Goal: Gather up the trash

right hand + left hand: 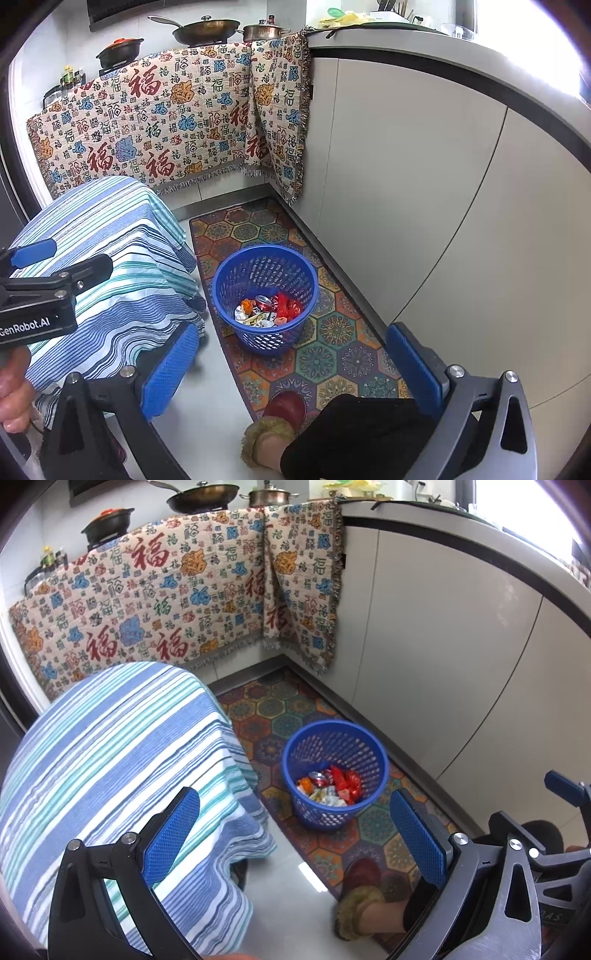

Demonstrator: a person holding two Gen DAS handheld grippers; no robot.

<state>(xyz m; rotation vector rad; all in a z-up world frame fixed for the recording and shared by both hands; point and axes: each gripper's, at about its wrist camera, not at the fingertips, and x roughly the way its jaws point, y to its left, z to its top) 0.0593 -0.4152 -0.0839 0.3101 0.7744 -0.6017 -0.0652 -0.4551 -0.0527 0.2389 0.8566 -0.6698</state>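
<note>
A blue mesh trash basket (334, 746) stands on a patterned floor mat; it also shows in the right wrist view (264, 273). Inside lie red wrappers, a crushed can and paper scraps (330, 784), also seen from the right wrist (267, 308). My left gripper (295, 834) is open and empty, held above the floor, nearer than the basket. My right gripper (295, 363) is open and empty, likewise above and short of the basket. The left gripper's body (40, 291) shows at the left of the right wrist view.
A small table under a blue striped cloth (110, 760) stands left of the basket. White cabinet fronts (424, 184) run along the right. A patterned cloth (166, 602) hangs over the back counter, with pans above. The person's slippered foot (280, 417) stands on the mat (332, 354).
</note>
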